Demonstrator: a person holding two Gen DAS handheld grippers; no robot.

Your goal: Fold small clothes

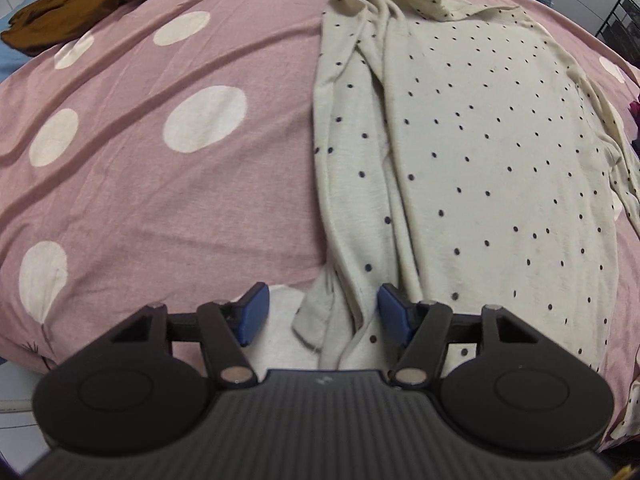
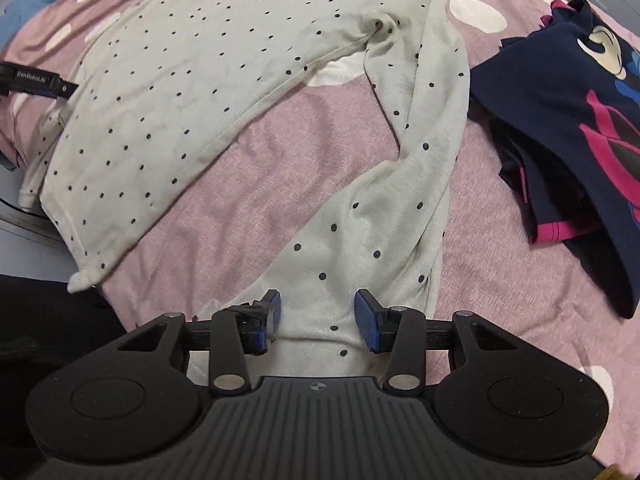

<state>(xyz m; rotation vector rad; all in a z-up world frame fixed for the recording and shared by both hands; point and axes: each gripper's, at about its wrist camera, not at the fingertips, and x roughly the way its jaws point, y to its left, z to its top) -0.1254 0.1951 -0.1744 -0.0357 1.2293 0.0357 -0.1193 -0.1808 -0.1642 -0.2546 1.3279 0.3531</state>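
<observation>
A cream long-sleeved top with small dark dots [image 1: 480, 152] lies flat on the pink bedsheet [image 1: 180, 208]. Its left sleeve is folded in along the body. My left gripper [image 1: 322, 312] is open, its blue pads on either side of that sleeve's cuff end at the near edge. In the right wrist view the top [image 2: 192, 80] spreads to the upper left and its right sleeve [image 2: 400, 184] runs down toward me. My right gripper [image 2: 318, 316] is open with the sleeve's cuff end between its pads. The left gripper [image 2: 38, 82] shows at the far left edge.
A brown garment [image 1: 80, 4] lies at the far left of the bed on blue cloth. A navy and pink printed garment [image 2: 572, 132] lies crumpled to the right of the sleeve. The bed's near edge is just under both grippers. A dark wire rack [image 1: 624, 24] stands far right.
</observation>
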